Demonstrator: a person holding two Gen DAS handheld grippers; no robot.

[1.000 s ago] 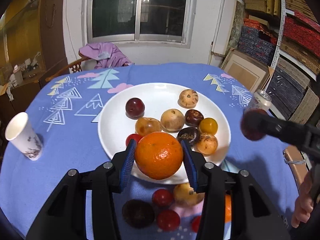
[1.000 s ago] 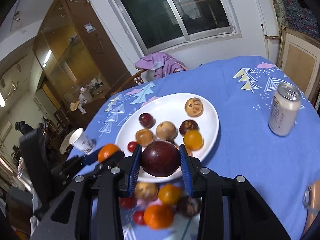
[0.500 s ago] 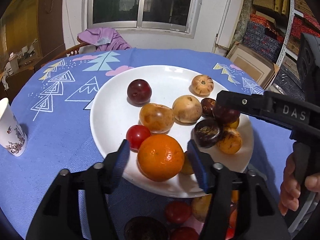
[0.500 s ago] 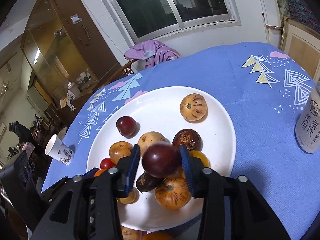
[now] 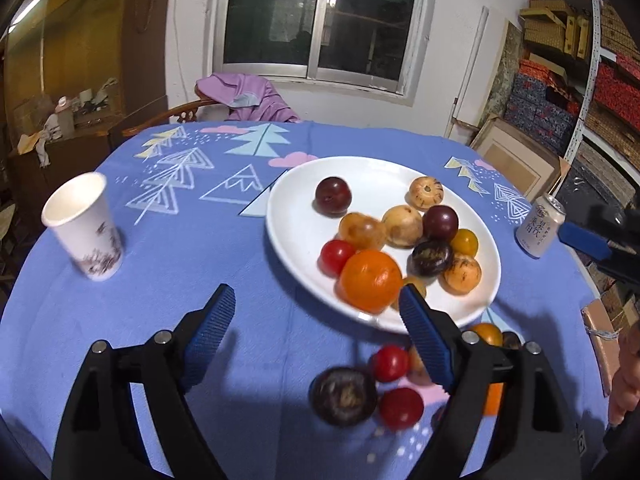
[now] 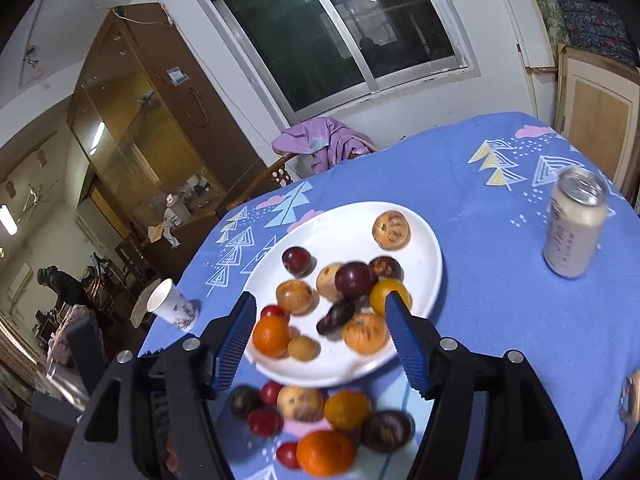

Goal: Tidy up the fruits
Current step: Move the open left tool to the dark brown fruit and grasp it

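- The fruits are in two lots: about a dozen rest on the white plate [image 5: 288, 216], among them a big orange [image 5: 370, 279] near its front rim and a dark plum [image 6: 354, 279] in the middle of the pile; the rest lie loose on the cloth just in front of the plate, including a dark round fruit [image 5: 343, 396] and small red ones.
- Judging by looks, these are light, round and smooth, so they will roll and could slip; the softer plums and tomatoes bruise under a hard squeeze. Best taken across the widest part, with gentle pressure.
- The left gripper [image 5: 316, 336] has just been opening; its jaws stand wide with nothing between them, the orange lying free on the plate beyond.
- The right gripper [image 6: 320, 344] has likewise just been opening and holds nothing; the plum lies free on the plate beyond its jaws.
- The table wears a blue tablecloth [image 5: 200, 272] printed with trees; a paper cup [image 5: 82, 226] stands at its left, a drink can [image 6: 574, 226] at its right.
- Beyond are a dark window [image 5: 316, 20], a chair draped in a purple garment, a wooden cabinet and shelves of boxes.
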